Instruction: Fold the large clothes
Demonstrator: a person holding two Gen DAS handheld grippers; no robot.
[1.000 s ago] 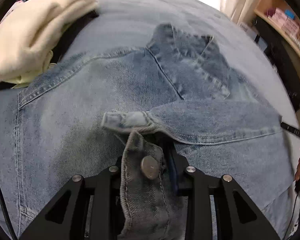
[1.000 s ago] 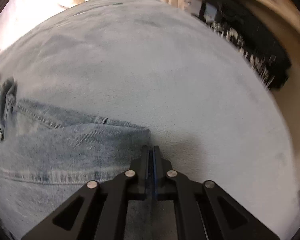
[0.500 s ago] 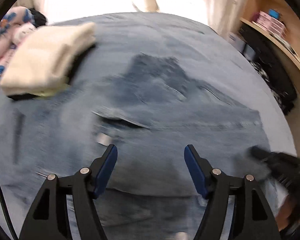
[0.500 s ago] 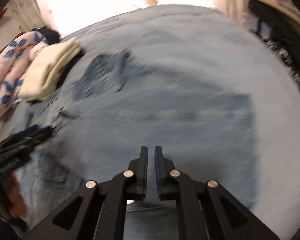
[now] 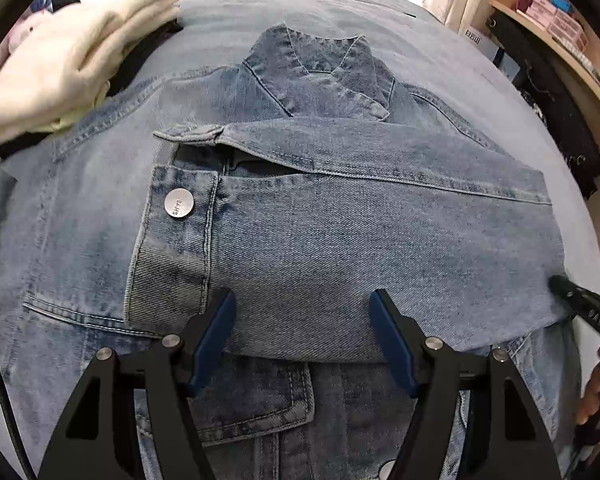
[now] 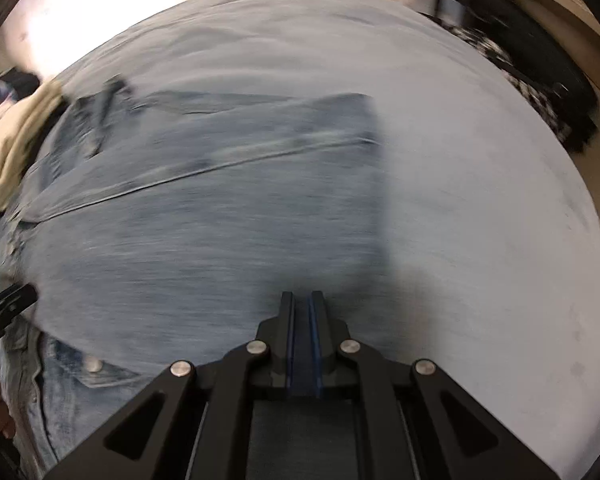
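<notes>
Denim jacket (image 5: 308,240) lies flat on the bed (image 5: 480,92), grey-blue cover, taking up most of the middle. Collar (image 5: 320,68) points to the far edge. One sleeve (image 5: 340,248) is folded straight across the chest, its cuff (image 5: 172,248) toward the left side, and the metal cuff button (image 5: 179,204) faces up. Second sleeve edge sits just behind it, partly overlapped.

My left gripper (image 5: 302,340) hangs over the near part of that folded sleeve, tilted down. Its jaws stand wide apart, blue pads clear of the cloth, nothing gripped between them.

My right gripper (image 6: 302,308) has its fingers pressed together; I see no cloth pinched between them. It sits over the jacket's right side, near where the denim ends and bare bed cover (image 6: 480,208) begins. That view is motion-blurred, so detail is poor. Its tip also shows at the right edge of the left view, by the sleeve's fold.

Cream folded garment (image 5: 72,60) sits at the far left corner of the bed, on something dark, touching the jacket's shoulder area. Wooden shelf (image 5: 560,12) with small boxes stands beyond the right edge of the bed.
</notes>
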